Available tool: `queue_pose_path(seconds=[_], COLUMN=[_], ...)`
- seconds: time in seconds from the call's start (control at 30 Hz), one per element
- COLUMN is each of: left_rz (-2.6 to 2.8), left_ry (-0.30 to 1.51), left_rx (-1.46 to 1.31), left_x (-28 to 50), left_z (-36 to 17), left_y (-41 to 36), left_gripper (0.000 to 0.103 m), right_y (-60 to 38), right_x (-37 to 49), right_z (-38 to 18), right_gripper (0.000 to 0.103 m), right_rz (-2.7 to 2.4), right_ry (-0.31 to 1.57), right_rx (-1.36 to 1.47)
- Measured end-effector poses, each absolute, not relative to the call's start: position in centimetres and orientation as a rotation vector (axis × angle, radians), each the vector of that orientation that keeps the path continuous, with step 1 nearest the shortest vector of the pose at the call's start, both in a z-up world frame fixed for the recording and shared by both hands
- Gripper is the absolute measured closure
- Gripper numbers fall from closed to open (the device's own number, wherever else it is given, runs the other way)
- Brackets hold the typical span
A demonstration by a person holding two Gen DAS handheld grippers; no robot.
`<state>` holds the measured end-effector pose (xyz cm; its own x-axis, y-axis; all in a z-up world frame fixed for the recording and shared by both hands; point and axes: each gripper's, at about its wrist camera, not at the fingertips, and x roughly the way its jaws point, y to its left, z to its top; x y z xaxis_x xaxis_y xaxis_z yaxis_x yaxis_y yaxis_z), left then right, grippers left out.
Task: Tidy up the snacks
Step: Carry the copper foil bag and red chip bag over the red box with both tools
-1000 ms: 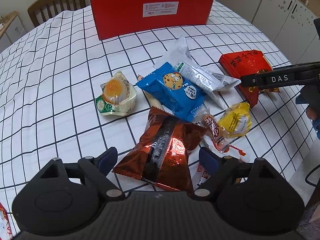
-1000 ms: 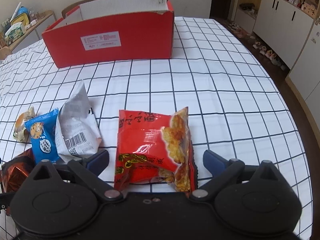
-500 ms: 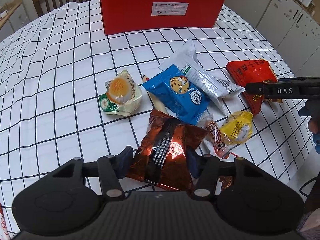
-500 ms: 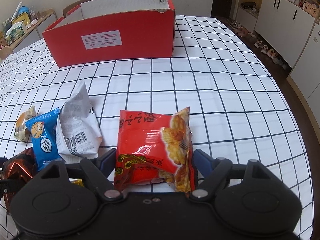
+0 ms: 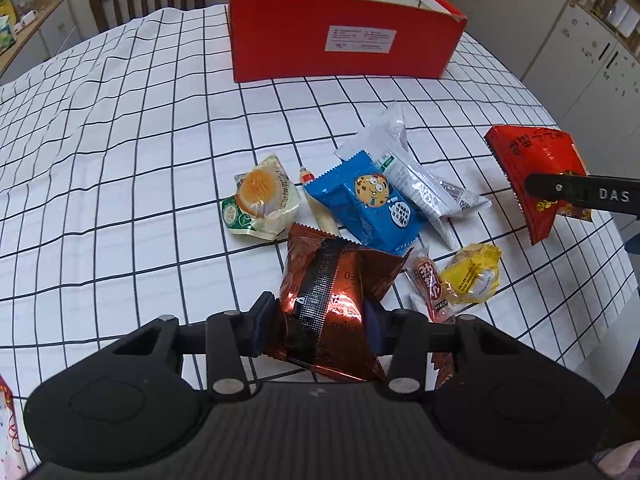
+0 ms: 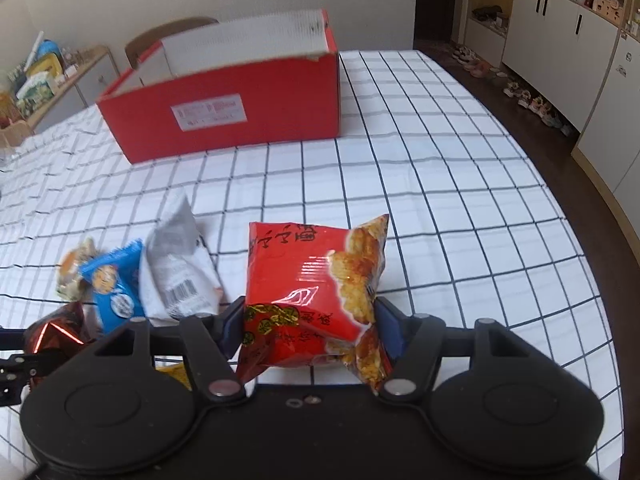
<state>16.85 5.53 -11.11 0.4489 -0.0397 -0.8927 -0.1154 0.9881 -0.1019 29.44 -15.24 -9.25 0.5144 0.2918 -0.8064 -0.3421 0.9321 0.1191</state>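
Both grippers, open a second ago, are now closed on snacks. The left gripper [image 5: 320,320] pinches the crinkled brown foil packet [image 5: 332,292], still near the checked tablecloth [image 5: 120,160]. The right gripper [image 6: 308,330] clamps the glossy red crisp bag [image 6: 312,288], raised off the cloth. Judged next: carry both to the open red cardboard box [image 6: 240,120], well apart beyond them.

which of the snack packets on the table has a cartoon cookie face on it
The blue packet in the middle of the pile. It alone is blue and shows a smiling cookie; it lies between the pastry in clear wrap and the white packet.
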Motion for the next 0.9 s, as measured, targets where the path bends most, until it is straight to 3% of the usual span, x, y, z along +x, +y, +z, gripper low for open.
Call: queue_pose_path(seconds=[0.47,0.9], left_rz=[0.109,0.147], left_ry=[1.006,0.891], left_rx=[-0.237,-0.185], left_x=[17.6,23.7], left_z=[-4.6,0.7], left_y=[7.3,7.3], left_gripper=[0.058,0.058], right_y=[-14.0,-11.7], right_x=[29.2,32.7], right_z=[-1.9,2.2], right_gripper=[0.038,0.038], right_rz=[0.483,0.547], right_ry=[0.866,0.805], right_rx=[-0.058,-0.082])
